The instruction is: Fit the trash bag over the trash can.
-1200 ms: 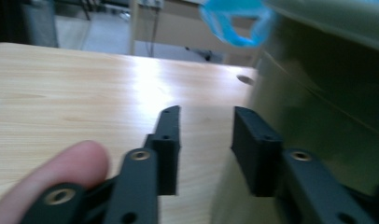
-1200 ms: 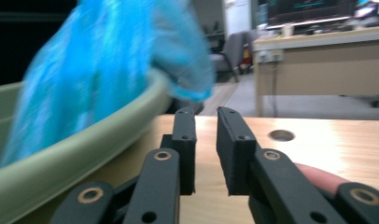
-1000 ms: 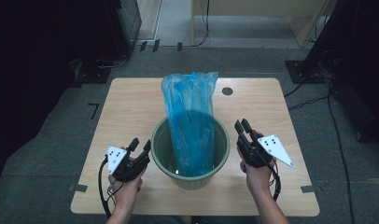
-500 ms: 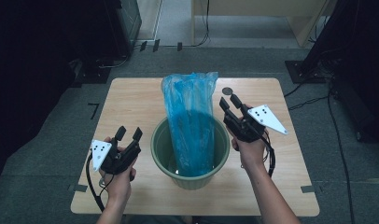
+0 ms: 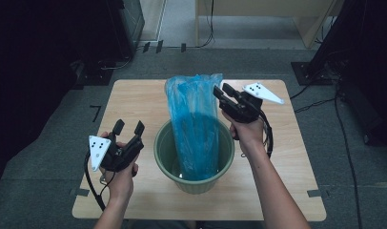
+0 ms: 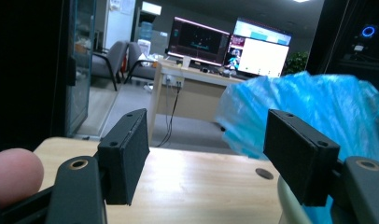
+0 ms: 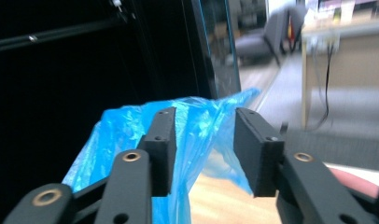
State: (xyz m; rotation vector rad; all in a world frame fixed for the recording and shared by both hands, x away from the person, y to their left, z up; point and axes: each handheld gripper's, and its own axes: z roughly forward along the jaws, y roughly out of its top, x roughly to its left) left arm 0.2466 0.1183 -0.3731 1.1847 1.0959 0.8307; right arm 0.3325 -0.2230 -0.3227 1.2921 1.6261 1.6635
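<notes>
- A crinkled, translucent blue plastic bag (image 5: 195, 121) stands tall out of a round green bin (image 5: 165, 157) at the middle of the pale wooden table (image 5: 134, 100); its gathered top rises well above the bin's smooth rim.
- Your right hand-held gripper (image 5: 221, 94) is level with the bag's top right corner, its jaws just beside the film. In the right gripper view the bag (image 7: 131, 135) lies behind and between the black, block-shaped pads (image 7: 162, 140), which stand apart and press on nothing; the jaws have just been closing a little.
- Your left hand-held gripper (image 5: 128, 128) hangs left of the bin, well apart from the bag, jaws wide and empty; they have just been opening. In the left gripper view the bag (image 6: 327, 107) sits off behind the right-hand pad (image 6: 297, 154).
- Since a second ago, your right hand has lifted from beside the bin's rim up to the bag's top, and your left has drawn away from the bin and risen.
</notes>
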